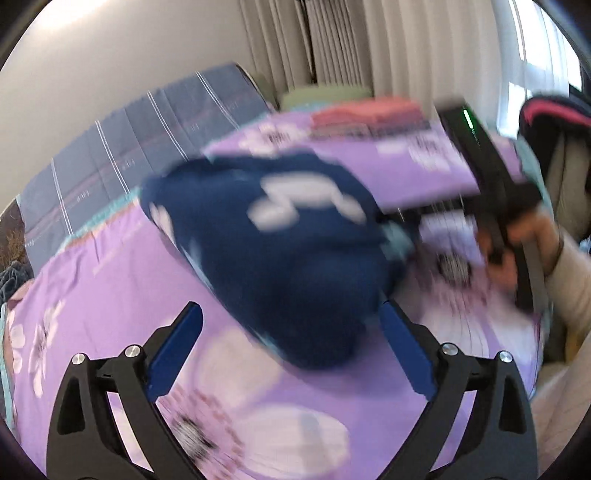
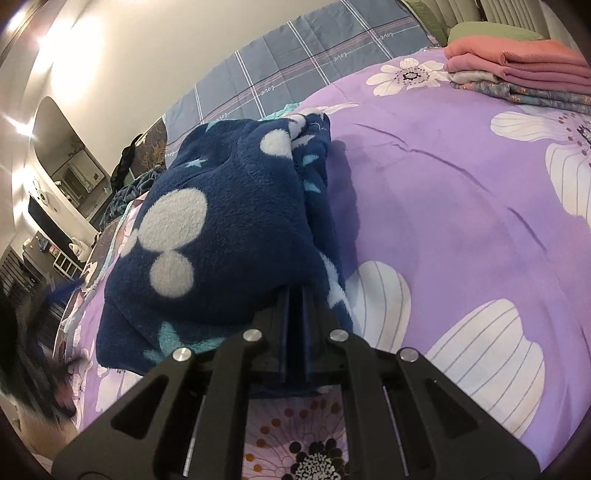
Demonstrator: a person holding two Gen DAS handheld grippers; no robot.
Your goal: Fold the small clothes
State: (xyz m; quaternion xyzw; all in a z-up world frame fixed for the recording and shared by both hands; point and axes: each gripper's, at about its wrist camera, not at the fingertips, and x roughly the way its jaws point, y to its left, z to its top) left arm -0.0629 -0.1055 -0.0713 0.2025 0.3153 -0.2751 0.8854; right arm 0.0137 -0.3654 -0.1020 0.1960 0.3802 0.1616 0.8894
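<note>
A navy fleece garment (image 1: 288, 240) with white dots and pale blue stars lies bunched on the purple flowered bed cover (image 1: 110, 280). My left gripper (image 1: 290, 305) stands wide open, and the garment's near end lies between its blue pads, which do not press on it; this view is blurred. In the right wrist view the same garment (image 2: 221, 229) fills the left centre. My right gripper (image 2: 295, 290) is shut on its near edge, its tips hidden under the fleece. The left wrist view shows that right gripper (image 1: 491, 206) and the hand (image 1: 532, 236) holding it.
A stack of folded clothes (image 2: 517, 66), pink on top, sits at the far right of the bed cover (image 2: 443, 184). A grey-blue plaid sheet (image 2: 295, 55) runs along the wall side. Behind the stack is a green pillow (image 2: 491, 31), with curtains (image 1: 369, 44) beyond.
</note>
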